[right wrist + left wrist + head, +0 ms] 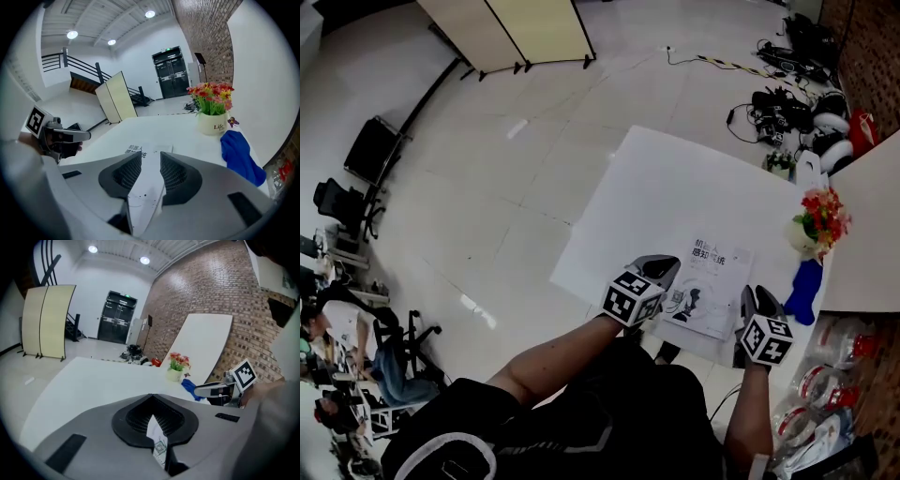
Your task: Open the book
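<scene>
Big bright room: tiled floor, a brick wall [197,291], a pale folding screen [511,33] far off, and nearer, a white desk [675,178]. Reaches forward over the desk's near edge with 2 bare forearms, 1 to each side of the book [710,284]. Holds the left gripper [661,272] low at the book's near-left corner, marker cube turned up, pointing far and slightly right. Holds the right gripper [750,300] at the book's near-right edge, pointing far.

Lies flat by the desk's near edge, cover face up, between the 2 grippers. Sits with a flower pot [811,234] and a blue cloth [804,286] to its right.

Pinches, with the left fingers [136,416] pressed together, a thin white sheet printed with a square code, standing on edge in the grip. Looks from the head view to be the cover's near-left corner. Keeps only a narrow gap between the right fingers [124,176], filled by the book's white edge, with both inner faces against it and the printed cover running on beyond the tips.
</scene>
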